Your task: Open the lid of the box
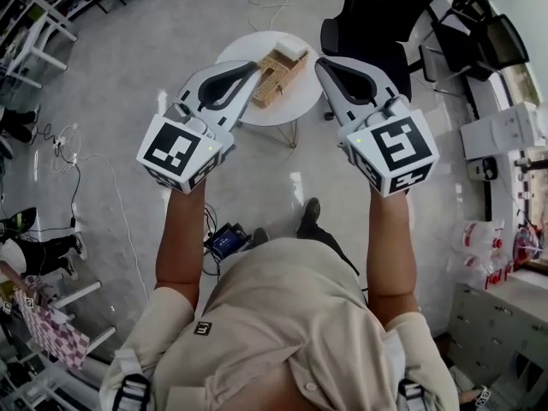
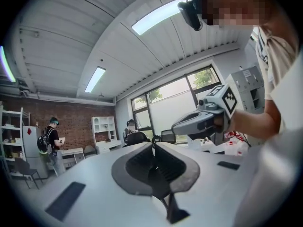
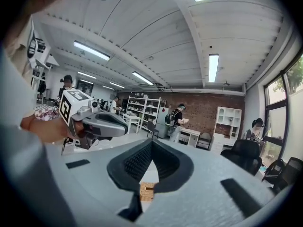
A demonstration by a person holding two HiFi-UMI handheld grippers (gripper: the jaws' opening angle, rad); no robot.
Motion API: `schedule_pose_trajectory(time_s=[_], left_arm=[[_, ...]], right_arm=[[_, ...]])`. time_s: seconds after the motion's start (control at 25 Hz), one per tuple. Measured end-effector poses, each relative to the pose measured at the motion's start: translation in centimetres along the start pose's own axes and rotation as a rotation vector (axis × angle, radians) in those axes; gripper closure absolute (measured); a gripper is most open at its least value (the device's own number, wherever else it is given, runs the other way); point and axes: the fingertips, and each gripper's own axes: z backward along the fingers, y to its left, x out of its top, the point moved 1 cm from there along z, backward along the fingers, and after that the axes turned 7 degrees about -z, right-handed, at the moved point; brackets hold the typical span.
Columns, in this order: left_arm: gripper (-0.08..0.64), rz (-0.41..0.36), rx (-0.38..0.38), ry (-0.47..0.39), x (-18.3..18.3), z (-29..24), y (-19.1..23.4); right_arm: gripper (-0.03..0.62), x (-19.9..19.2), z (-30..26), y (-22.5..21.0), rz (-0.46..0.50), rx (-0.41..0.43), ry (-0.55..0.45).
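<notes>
A light wooden box (image 1: 276,75) lies on a small round white table (image 1: 287,110) far below, in the head view. Both grippers are held up in the air above the floor, on the near side of the table, pointing roughly level toward it. My left gripper (image 1: 254,67) is shut, its tips meeting with nothing between them (image 2: 152,144). My right gripper (image 1: 320,61) also has its tips together (image 3: 151,141), holding nothing. Through the hollow behind its tips a bit of the box (image 3: 147,191) shows. Neither gripper touches the box.
A black office chair (image 1: 377,24) stands behind the table. A small screen device (image 1: 227,242) and cables lie on the floor near the person's feet. White cabinets (image 1: 505,127) line the right side. Other people stand by shelves (image 3: 177,119) in the background.
</notes>
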Motion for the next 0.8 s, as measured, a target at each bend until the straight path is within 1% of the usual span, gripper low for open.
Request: schedule_pose_trajectory(time_s=[0.2, 0.32, 0.48, 0.8], left_arm=[[0.540, 0.011, 0.046, 0.023, -0.8, -3.8, 0.6], [0.540, 0.011, 0.064, 0.025, -1.9, -5.2, 1.7], [0.540, 0.017, 0.093, 0.049, -3.1, -7.1, 2.7], [0.540, 0.013, 0.134, 0.099, -4.0, -11.0, 3.6]], right_arm=[[0.600, -0.5, -1.5, -4.1, 0.004, 0.054, -0.002], [0.600, -0.9, -3.0, -5.7, 0.001, 0.081, 0.005], [0.600, -1.7, -4.6, -7.7, -0.004, 0.115, 0.008], [0.600, -2.7, -6.0, -12.0, -0.028, 0.159, 0.000]])
